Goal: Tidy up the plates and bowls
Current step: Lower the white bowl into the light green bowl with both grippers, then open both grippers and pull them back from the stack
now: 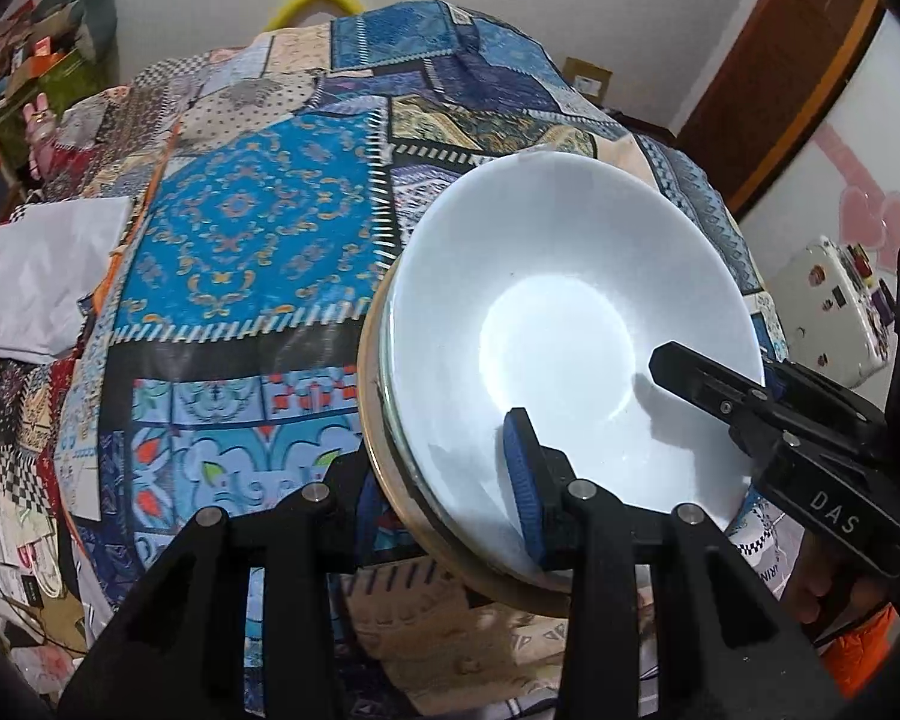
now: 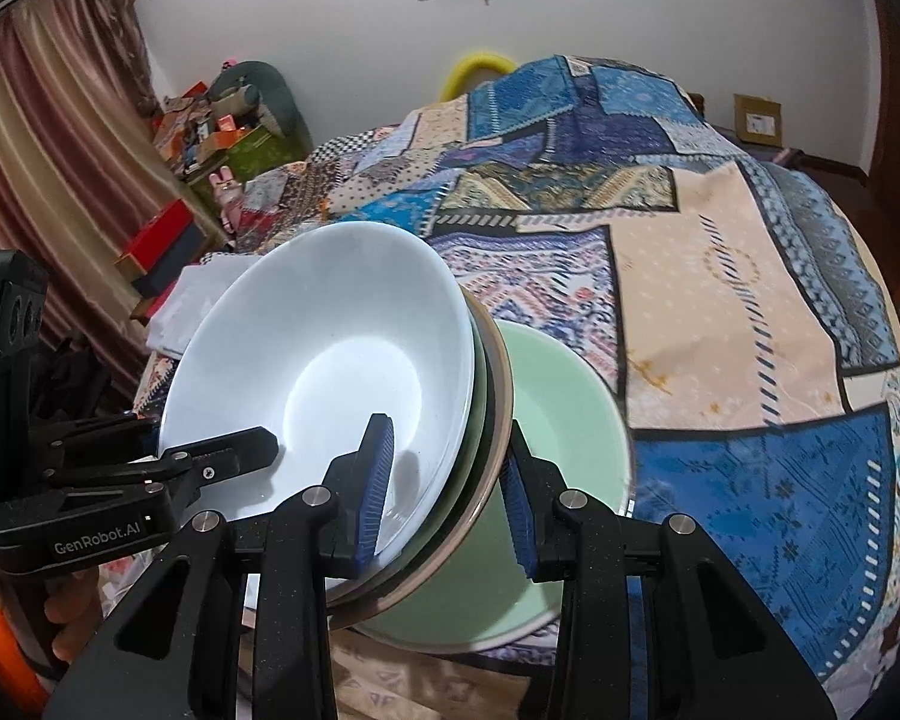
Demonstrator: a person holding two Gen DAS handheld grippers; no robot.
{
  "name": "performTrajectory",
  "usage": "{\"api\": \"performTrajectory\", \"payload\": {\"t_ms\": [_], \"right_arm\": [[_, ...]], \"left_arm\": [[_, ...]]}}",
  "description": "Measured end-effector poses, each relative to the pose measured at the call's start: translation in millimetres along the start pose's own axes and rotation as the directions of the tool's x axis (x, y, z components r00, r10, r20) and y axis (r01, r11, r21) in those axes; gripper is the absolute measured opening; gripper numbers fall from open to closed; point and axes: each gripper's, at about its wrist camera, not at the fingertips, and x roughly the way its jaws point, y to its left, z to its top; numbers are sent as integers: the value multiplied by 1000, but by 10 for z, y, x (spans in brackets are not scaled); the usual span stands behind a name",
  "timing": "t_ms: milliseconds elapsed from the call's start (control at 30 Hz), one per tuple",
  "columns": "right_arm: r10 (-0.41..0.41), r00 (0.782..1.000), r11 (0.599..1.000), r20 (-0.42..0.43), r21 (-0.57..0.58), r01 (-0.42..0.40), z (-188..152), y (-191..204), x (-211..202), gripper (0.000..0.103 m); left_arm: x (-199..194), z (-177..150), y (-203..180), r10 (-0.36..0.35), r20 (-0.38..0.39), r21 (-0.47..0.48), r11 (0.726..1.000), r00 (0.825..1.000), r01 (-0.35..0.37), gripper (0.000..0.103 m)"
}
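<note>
Both claws (image 1: 444,480) (image 2: 444,480) clamped on stacked bowls (image 2: 330,360), lower bowls mostly hidden.

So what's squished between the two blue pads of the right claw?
In the right wrist view, the right claw pinches the rims of nested dishes: the white bowl on top, darker rims under it. The green plate is outside.

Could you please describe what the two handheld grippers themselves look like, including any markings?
Both are matte black plastic with silver pivot pins and ribbed blue finger pads. The right gripper is lettered "DAS"; the left gripper reads "GenRobot.AI". An orange sleeve shows below.
</note>
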Motion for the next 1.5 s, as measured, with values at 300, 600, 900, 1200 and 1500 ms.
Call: {"api": "performTrajectory", "payload": {"t_ms": [300,600,900,1200,1500], "right_arm": [[-10,999,999,-35,34,11,-55,-181,113,32],[-2,999,999,-46,54,4,-79,-270,181,32],[-13,999,999,-37,30,14,-102,-254,180,33],[-49,999,999,25,-3,49,-77,-160,-214,34],[-5,976,996,216,-89,25,47,194,-955,39]], "left_arm": [[252,47,-102,0,-41,16,1000,999,1,37],[426,78,-117,10,-64,25,1000,998,-8,37],[447,44,-89,8,-60,22,1000,998,-7,37],[102,6,-22,57,12,2,998,998,-57,43],[-883,2,-231,63,275,35,997,959,-75,54]]}}
